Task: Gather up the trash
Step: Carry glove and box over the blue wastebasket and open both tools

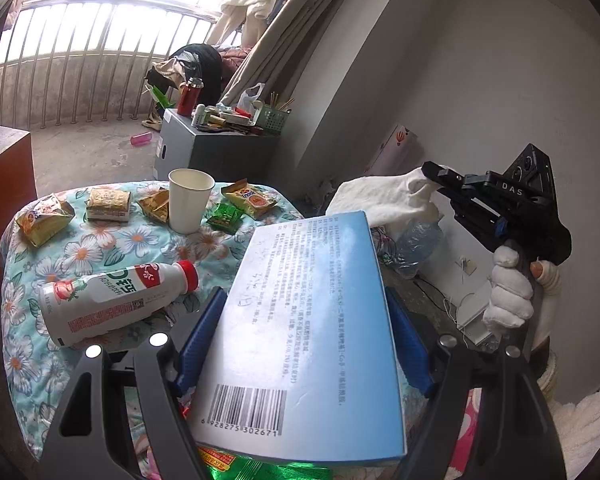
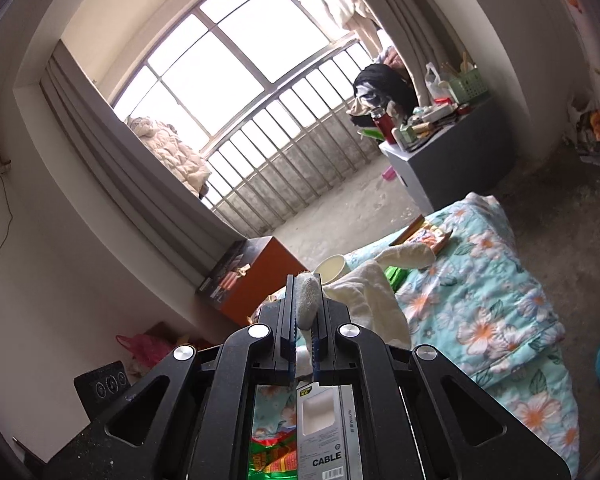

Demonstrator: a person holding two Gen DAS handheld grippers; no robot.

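My left gripper (image 1: pixel 304 320) is shut on a flat blue-and-white box (image 1: pixel 308 320) with a barcode, held above the flowered cloth. My right gripper (image 2: pixel 305 320) is shut on a white glove (image 2: pixel 309 300) that hangs from its tips; it also shows in the left wrist view (image 1: pixel 440 178) at the right, holding the glove (image 1: pixel 384 200) in the air. On the cloth lie a white bottle with a red cap (image 1: pixel 112 300), a paper cup (image 1: pixel 190 200) and several snack wrappers (image 1: pixel 44 218).
The flowered cloth (image 1: pixel 80 248) covers a small table. A grey box (image 1: pixel 212 148) with clutter stands behind it, a brown cabinet (image 1: pixel 4 184) at the left. A cable package (image 2: pixel 326 432) and green wrapper (image 2: pixel 274 460) lie below my right gripper.
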